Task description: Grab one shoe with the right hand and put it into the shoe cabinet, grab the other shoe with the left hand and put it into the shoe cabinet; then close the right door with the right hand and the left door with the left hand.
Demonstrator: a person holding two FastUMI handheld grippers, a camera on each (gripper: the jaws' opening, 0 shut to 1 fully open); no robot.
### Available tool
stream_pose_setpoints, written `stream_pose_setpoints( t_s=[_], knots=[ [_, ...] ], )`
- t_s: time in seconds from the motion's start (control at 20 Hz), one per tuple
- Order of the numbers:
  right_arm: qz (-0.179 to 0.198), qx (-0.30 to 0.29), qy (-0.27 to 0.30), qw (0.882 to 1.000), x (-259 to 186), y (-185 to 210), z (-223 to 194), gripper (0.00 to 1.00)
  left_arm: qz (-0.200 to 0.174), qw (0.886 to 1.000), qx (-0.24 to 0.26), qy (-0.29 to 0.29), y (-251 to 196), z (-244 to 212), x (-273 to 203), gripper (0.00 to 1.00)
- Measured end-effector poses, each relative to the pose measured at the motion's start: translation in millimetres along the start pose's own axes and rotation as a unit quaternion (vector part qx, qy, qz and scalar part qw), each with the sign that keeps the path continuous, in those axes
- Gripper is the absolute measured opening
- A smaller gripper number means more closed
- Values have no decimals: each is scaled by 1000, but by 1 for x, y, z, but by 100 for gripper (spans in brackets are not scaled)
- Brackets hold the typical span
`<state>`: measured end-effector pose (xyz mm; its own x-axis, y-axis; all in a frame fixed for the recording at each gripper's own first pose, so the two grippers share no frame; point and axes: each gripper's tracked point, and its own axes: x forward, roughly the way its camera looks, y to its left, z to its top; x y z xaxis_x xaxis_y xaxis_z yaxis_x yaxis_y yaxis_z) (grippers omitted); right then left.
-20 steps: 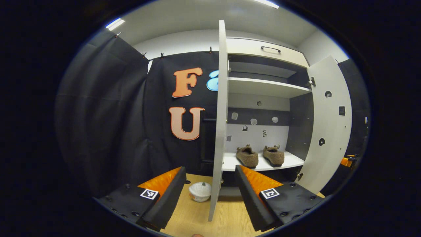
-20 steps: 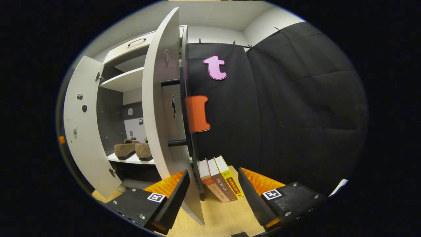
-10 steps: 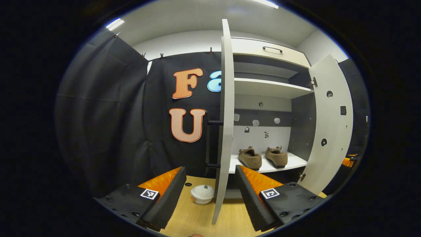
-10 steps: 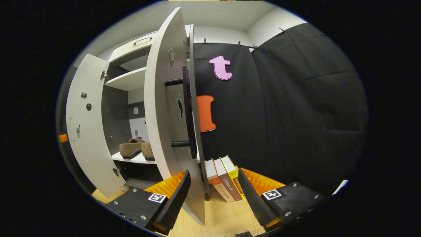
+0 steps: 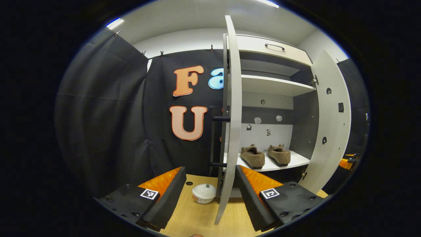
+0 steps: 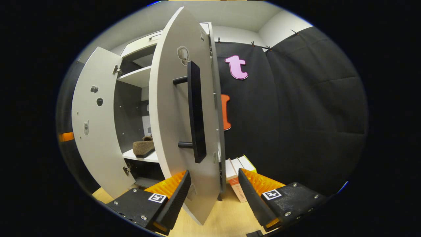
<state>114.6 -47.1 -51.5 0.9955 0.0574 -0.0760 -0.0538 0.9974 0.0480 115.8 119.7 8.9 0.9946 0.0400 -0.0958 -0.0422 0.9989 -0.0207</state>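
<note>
Brown fuzzy shoes, two of them, first shoe (image 5: 252,157) and second shoe (image 5: 279,154), side by side on the low white shelf (image 5: 297,161) inside the shoe cabinet (image 5: 269,86). Not touching each other. Both doors wide open.

Left gripper view: left gripper (image 5: 210,169) with its fingers spread wide, holding nothing. Left door (image 5: 234,98) seen from its thin edge, standing up tall between the two fingers, closer to the right-hand one. Touching or not, hard to tell. Right door (image 5: 330,125) far over on the other side, swung out. Small white bowl (image 5: 204,193) on the wooden table (image 5: 197,217), just beside the bottom of the left door.

Right gripper view: right gripper (image 6: 214,172) spread wide too, nothing in it. Right door (image 6: 171,115) big and close, with a long black handle (image 6: 196,112) on its outer face. Bottom edge of that door down between the two fingers, right next to the left-hand one; touching or not, hard to tell. One brown shoe peeking out past the door on the shelf. Some books (image 6: 235,177) on the table behind the door, partly hidden.
</note>
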Motion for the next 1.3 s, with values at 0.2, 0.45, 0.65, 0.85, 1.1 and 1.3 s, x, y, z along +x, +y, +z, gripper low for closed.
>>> stream_pose_setpoints(
  t_s=[0.2,0.45,0.65,0.85,1.1,1.3],
  knots=[
    [22,13,8,1000,14,24,-4,90,5,1000,-6,1,9,-2,-3,97],
    [41,9,10,999,30,44,-7,91,16,1000,-1,1,22,-3,-6,99],
    [55,19,18,998,43,64,-14,91,20,1000,4,-3,30,-3,-4,97],
    [60,4,14,998,46,76,-13,92,31,999,8,1,42,-9,1,99],
    [59,-16,5,998,42,80,-8,92,42,999,15,15,58,-34,13,97],
    [57,-16,0,998,37,78,-2,92,17,1000,6,21,48,-54,28,95]
  ],
)
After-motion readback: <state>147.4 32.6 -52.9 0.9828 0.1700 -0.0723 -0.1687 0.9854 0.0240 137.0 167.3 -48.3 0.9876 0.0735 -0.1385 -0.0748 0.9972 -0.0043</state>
